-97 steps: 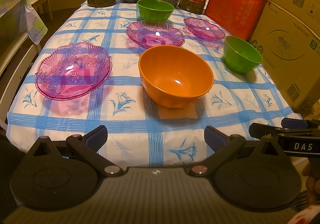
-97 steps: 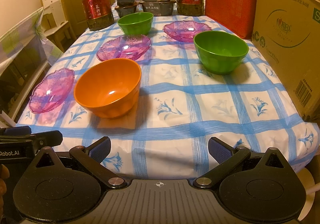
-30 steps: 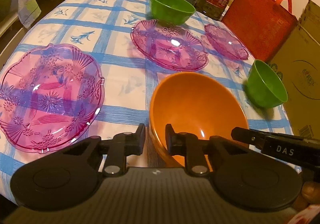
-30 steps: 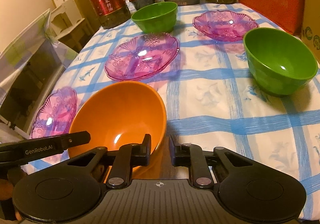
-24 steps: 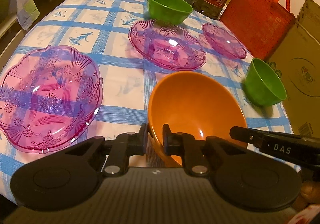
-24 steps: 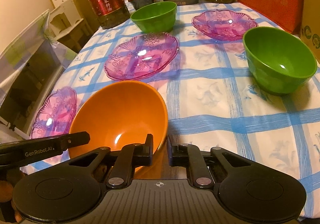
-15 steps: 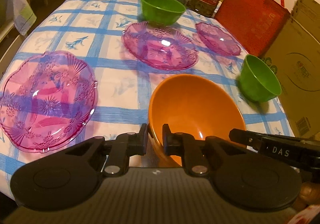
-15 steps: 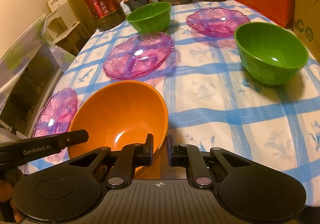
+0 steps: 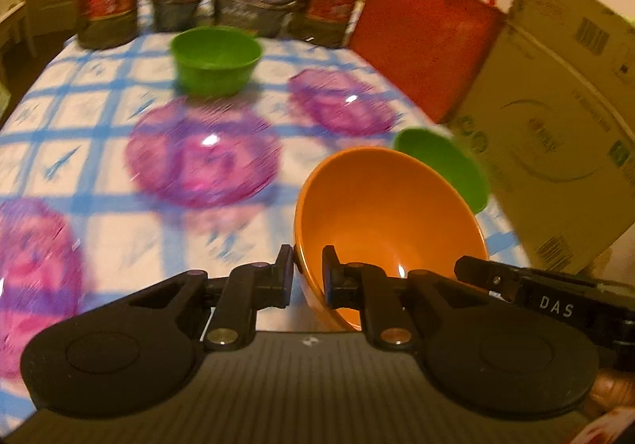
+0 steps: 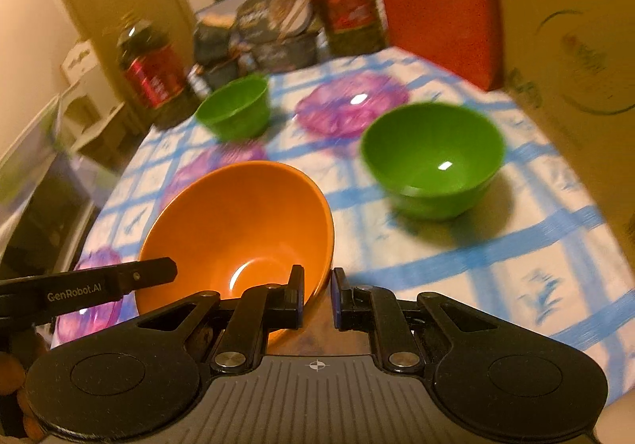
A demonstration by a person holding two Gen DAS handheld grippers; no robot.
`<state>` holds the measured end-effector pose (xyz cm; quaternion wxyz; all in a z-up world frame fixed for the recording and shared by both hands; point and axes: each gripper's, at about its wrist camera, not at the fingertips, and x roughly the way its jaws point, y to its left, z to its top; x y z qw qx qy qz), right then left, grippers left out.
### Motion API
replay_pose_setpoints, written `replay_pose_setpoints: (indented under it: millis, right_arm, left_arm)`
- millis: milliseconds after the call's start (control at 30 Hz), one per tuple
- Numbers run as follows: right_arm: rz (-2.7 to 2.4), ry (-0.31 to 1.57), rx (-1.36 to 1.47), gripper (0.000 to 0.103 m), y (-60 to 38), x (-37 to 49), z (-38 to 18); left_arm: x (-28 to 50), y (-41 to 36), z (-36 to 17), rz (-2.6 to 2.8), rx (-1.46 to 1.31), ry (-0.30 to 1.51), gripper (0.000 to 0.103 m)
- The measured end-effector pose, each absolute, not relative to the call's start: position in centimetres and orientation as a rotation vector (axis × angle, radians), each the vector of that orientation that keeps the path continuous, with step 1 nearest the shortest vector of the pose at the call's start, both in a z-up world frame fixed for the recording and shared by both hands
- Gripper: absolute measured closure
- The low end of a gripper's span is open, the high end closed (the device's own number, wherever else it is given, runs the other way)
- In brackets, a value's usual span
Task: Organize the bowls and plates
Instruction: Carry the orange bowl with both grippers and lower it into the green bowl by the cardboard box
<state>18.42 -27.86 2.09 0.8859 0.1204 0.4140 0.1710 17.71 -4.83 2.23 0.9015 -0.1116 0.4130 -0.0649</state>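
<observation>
Checked tablecloth [image 9: 119, 245], one orange bowl [image 9: 381, 213], two green bowls [image 9: 216, 58], three purple plates [image 9: 204, 154]

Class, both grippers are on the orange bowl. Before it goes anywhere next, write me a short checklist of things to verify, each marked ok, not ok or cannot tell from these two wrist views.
1. Left gripper pinches the rim of the orange bowl: ok.
2. Right gripper pinches the opposite rim: ok.
3. Orange bowl empty: ok.
4. Orange bowl clear of the tablecloth: cannot tell, its base is hidden and the pictures are blurred.
5. Near green bowl upright and empty, if it is the place to nest: ok.
6. Purple plates out of the way: ok, they lie to the left and behind.
</observation>
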Motion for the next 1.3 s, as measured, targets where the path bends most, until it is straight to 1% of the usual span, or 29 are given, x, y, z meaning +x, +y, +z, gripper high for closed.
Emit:
replay_pose_setpoints:
  millis: [233,367,633,767,967,1300]
  right_arm:
    - [0.292,0.797,0.274,0.089,-32.6,21.9,4.9]
    - [0.258,0.79,0.287,0.089,-34.8,24.2,5.2]
    - [0.2,0.819,0.302,0.089,-38.0,28.6,3.6]
    - [0.185,0.853,0.297,0.09,-38.5,30.1,2.2]
    - [0.177,0.878,0.245,0.09,-38.0,31.4,0.6]
    - [0.171,0.898,0.174,0.089,-36.8,31.7,-1.0]
  left_arm:
    - [22.6,-9.6,5.2,-0.218,-0.208,0.797,0.09]
    - [25.5,-12.1,5.4,-0.243,-0.193,0.789,0.09]
    - [30.5,-15.7,3.3,-0.261,-0.179,0.838,0.09]
    - [31.8,-16.3,2.0,-0.259,-0.172,0.867,0.09]
    - [33.0,-16.8,0.4,-0.243,-0.16,0.893,0.09]
    - [33.3,-16.8,-0.9,-0.226,-0.144,0.905,0.09]
